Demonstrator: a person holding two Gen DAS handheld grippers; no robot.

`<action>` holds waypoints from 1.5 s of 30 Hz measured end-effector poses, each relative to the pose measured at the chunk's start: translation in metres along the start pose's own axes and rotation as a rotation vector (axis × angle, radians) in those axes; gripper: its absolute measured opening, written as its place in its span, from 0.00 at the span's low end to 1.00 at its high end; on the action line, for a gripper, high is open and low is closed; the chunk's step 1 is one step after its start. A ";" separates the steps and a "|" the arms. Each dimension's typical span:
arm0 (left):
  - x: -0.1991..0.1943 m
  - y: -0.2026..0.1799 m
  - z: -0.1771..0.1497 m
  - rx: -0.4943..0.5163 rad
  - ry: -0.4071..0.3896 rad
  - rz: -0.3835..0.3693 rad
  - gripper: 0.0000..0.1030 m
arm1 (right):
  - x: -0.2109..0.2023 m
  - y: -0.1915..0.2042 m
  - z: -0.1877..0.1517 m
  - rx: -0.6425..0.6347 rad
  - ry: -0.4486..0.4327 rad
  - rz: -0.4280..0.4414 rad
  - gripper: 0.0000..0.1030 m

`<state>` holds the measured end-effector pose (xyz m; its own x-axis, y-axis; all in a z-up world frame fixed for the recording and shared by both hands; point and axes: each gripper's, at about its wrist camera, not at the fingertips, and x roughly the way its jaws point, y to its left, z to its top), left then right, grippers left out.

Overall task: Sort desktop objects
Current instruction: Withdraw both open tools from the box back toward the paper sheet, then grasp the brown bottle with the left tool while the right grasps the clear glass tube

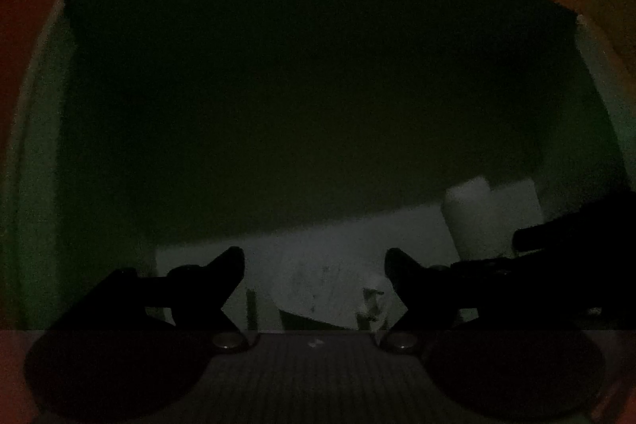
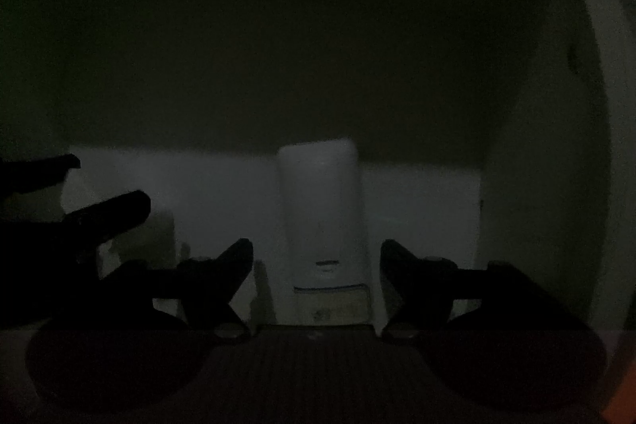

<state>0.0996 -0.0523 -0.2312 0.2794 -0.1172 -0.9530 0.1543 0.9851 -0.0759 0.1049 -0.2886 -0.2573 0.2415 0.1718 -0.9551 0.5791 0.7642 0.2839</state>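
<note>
**Both grippers sitting wide apart in a really dark shot**

Super dim here. The left gripper [image 1: 315,261] is spreading its fingers, nothing between them, low in the frame over a pale surface [image 1: 318,245]. The right gripper [image 2: 317,253] is also gaping, and a white bottle [image 2: 324,221] is lying just ahead of its gap at lower centre. The same bottle is showing at the left view's lower right [image 1: 491,217], beside the other gripper's black fingers [image 1: 556,229]
</note>
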 end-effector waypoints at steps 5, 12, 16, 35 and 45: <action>-0.019 0.000 0.018 -0.009 -0.038 -0.037 0.77 | -0.023 -0.002 0.002 0.036 -0.047 0.046 0.72; -0.047 0.012 0.046 -0.032 -0.094 -0.077 0.77 | -0.069 0.001 0.017 0.040 -0.106 0.088 0.72; -0.061 0.024 0.065 -0.045 -0.133 -0.081 0.77 | -0.105 -0.004 0.027 0.053 -0.157 0.128 0.73; -0.053 0.089 0.188 -0.121 -0.208 0.059 0.77 | -0.171 0.021 0.138 0.085 -0.314 0.182 0.73; 0.002 0.129 0.226 -0.345 -0.148 0.089 0.77 | -0.119 0.065 0.190 0.043 -0.281 0.102 0.68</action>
<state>0.3346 0.0461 -0.1762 0.4154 -0.0209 -0.9094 -0.1975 0.9738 -0.1126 0.2616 -0.3772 -0.1092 0.5028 0.0633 -0.8621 0.5717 0.7237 0.3865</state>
